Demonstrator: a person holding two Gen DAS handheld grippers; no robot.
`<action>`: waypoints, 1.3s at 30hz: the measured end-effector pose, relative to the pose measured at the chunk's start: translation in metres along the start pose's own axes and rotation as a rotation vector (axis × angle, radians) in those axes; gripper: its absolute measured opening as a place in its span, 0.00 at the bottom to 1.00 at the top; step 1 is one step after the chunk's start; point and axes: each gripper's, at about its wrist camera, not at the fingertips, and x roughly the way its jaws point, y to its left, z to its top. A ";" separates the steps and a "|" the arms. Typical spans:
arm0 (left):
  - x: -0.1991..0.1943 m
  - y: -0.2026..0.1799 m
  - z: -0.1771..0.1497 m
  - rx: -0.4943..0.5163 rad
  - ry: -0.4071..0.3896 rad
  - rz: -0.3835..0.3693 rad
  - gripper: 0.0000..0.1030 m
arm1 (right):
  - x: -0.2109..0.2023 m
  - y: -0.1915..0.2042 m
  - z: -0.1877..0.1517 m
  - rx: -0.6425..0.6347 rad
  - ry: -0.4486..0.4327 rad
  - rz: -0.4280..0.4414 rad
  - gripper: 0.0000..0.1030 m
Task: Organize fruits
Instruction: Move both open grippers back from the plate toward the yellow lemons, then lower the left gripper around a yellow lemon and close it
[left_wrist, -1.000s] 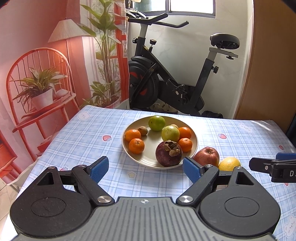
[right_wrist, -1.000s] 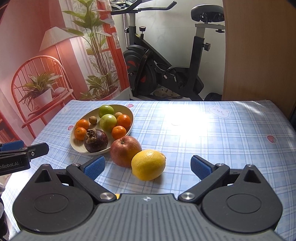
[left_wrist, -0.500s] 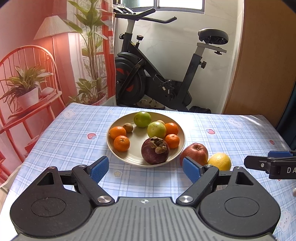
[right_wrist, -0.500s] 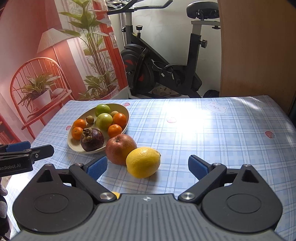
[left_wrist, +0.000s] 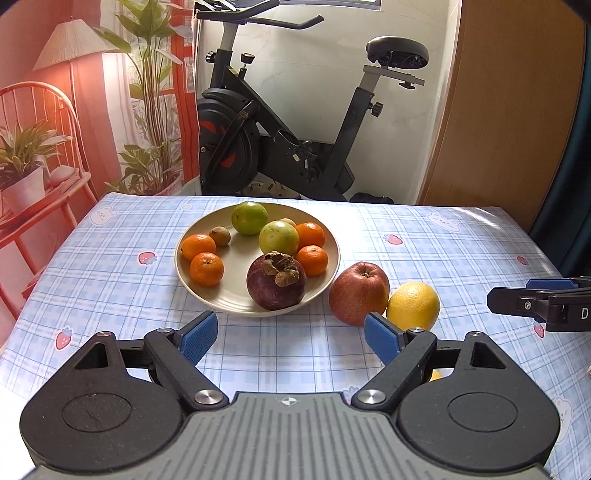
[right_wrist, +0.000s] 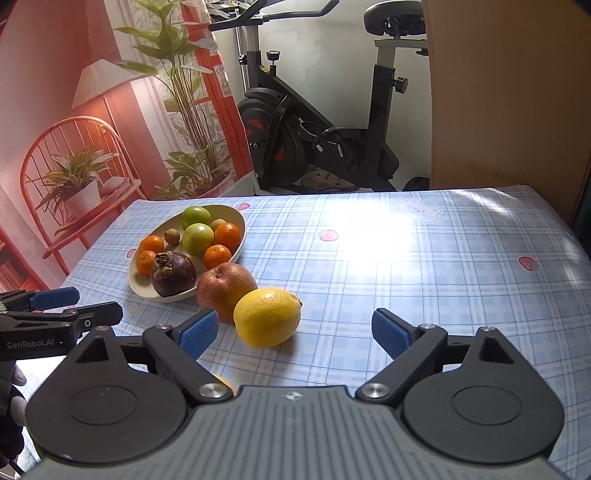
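Both units spread wide, holding nothing: left hand-held gripper (left_wrist: 290, 334), right hand-held gripper (right_wrist: 295, 332). Lemon (right_wrist: 267, 316) on desk (right_wrist: 424, 266), touching apple (right_wrist: 224, 290) at its 10 o'clock; plate (right_wrist: 146, 286) beyond.

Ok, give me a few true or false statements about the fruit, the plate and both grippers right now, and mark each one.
1. The apple lies on the tablecloth beside the plate. True.
2. The lemon sits on the plate. False: it lies on the tablecloth next to the apple.
3. The right gripper grips the lemon. False: it is open and holds nothing.
4. The mangosteen is on the plate. True.
5. The left gripper is open. True.
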 end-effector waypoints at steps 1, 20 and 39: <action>0.001 0.001 0.000 -0.006 0.007 -0.008 0.86 | -0.001 -0.001 -0.001 0.002 0.002 0.007 0.89; 0.017 -0.019 -0.020 0.019 0.075 -0.105 0.83 | -0.001 -0.014 -0.008 0.047 0.034 0.011 0.89; 0.016 -0.032 -0.021 0.047 0.061 -0.091 0.83 | 0.002 -0.017 -0.008 0.067 0.032 -0.015 0.88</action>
